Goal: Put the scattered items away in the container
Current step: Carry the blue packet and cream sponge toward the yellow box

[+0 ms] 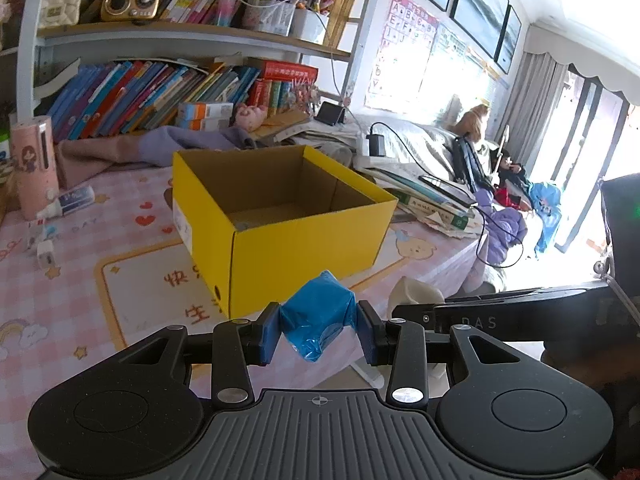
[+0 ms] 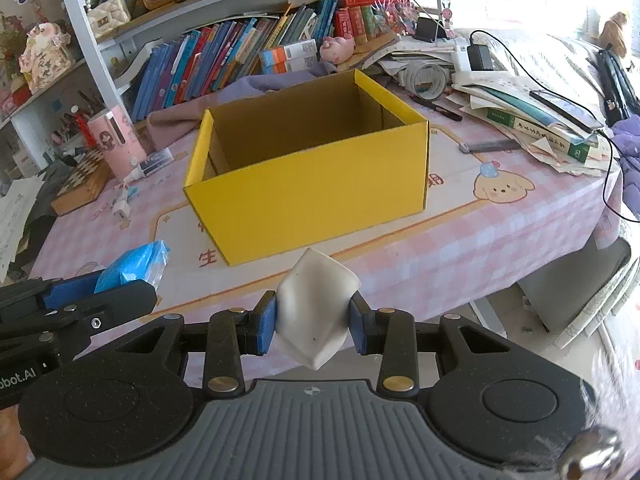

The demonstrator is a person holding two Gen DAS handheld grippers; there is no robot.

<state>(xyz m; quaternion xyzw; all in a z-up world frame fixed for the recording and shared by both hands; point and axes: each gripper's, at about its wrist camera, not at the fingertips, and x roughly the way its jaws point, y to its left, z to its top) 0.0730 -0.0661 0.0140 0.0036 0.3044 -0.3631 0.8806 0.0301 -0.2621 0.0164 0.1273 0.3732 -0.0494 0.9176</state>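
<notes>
Blue crinkly plastic: a soft wrapped packet (image 1: 318, 316), pinched across its middle by the left gripper (image 1: 318, 330), raised just in front of the yellow cardboard box (image 1: 304, 248). Probably light and squashy, film likely slippery, so best kept gripped at the thick centre. White and smooth: a cup-like item (image 2: 316, 312), tilted, clamped between the right gripper (image 2: 312, 326) pads, held near the box (image 2: 320, 196) front wall. Seemingly stiffer; fragile or not, cannot tell.

Crowded bookshelf (image 1: 192, 40), sunlit window (image 1: 452, 76)
</notes>
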